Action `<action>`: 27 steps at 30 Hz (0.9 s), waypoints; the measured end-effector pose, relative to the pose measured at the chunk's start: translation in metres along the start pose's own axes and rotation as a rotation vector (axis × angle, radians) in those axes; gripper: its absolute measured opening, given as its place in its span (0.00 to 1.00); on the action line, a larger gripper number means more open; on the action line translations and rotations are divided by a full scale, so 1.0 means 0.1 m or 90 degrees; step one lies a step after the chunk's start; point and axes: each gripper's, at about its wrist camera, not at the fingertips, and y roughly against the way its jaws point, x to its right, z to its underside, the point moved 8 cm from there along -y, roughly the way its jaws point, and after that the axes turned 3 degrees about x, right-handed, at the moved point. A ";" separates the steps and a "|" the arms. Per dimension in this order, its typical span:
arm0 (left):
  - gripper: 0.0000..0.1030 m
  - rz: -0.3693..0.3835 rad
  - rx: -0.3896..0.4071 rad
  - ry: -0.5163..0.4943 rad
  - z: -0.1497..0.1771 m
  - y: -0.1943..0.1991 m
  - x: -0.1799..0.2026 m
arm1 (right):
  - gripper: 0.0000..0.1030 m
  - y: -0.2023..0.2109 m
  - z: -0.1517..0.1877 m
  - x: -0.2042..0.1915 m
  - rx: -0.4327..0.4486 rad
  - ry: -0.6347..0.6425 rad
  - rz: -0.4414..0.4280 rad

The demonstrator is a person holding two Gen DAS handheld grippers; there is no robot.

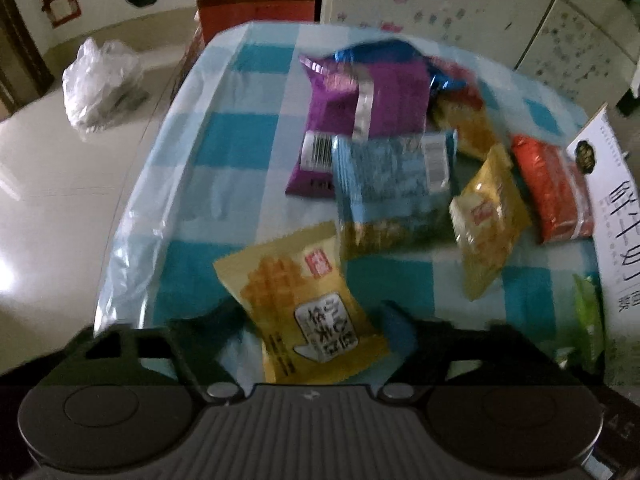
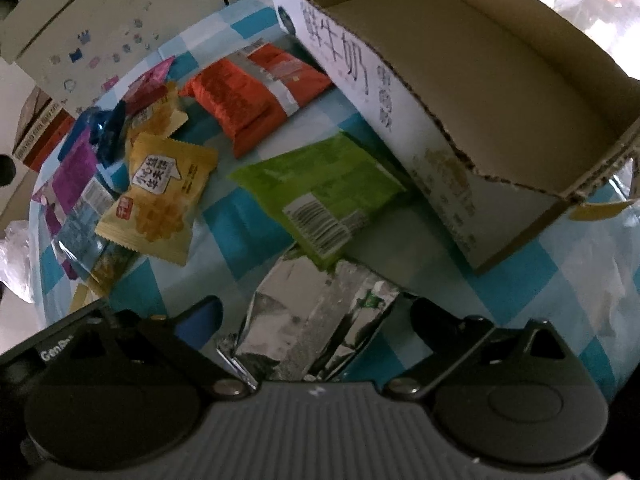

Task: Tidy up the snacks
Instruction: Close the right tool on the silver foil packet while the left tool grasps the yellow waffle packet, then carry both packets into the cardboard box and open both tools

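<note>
Snack packets lie on a blue checked tablecloth point(image 1: 224, 140). My left gripper point(image 1: 308, 320) is open, its fingers either side of a yellow waffle packet point(image 1: 304, 300) lying between them. Beyond lie a purple packet point(image 1: 360, 112), a light blue packet point(image 1: 392, 184), another yellow packet point(image 1: 488, 216) and an orange packet point(image 1: 552, 192). My right gripper point(image 2: 316, 320) is open around a silver packet point(image 2: 312, 320) that lies between its fingers. A green packet point(image 2: 320, 196) lies just ahead, leaning against an open cardboard box point(image 2: 420, 132), which looks empty.
A white plastic bag point(image 1: 100, 84) sits on the floor to the left of the table. A red and brown carton point(image 1: 256, 4) stands behind the table. The table's left edge point(image 1: 132, 200) is close to the left gripper. A decorated white cabinet point(image 2: 100, 28) stands behind.
</note>
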 end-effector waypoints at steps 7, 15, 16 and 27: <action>0.57 0.044 0.010 0.033 -0.01 0.11 -0.11 | 0.62 0.12 -0.01 0.06 0.020 0.017 -0.033; 0.56 0.084 0.056 0.039 0.10 0.33 -0.13 | 0.62 0.21 0.02 0.11 0.005 -0.007 -0.121; 0.56 0.090 0.059 0.041 0.12 0.36 -0.14 | 0.62 0.24 0.02 0.11 0.009 -0.004 -0.128; 0.56 0.124 0.091 0.045 0.29 0.61 -0.22 | 0.62 0.51 0.15 0.09 0.038 0.065 -0.170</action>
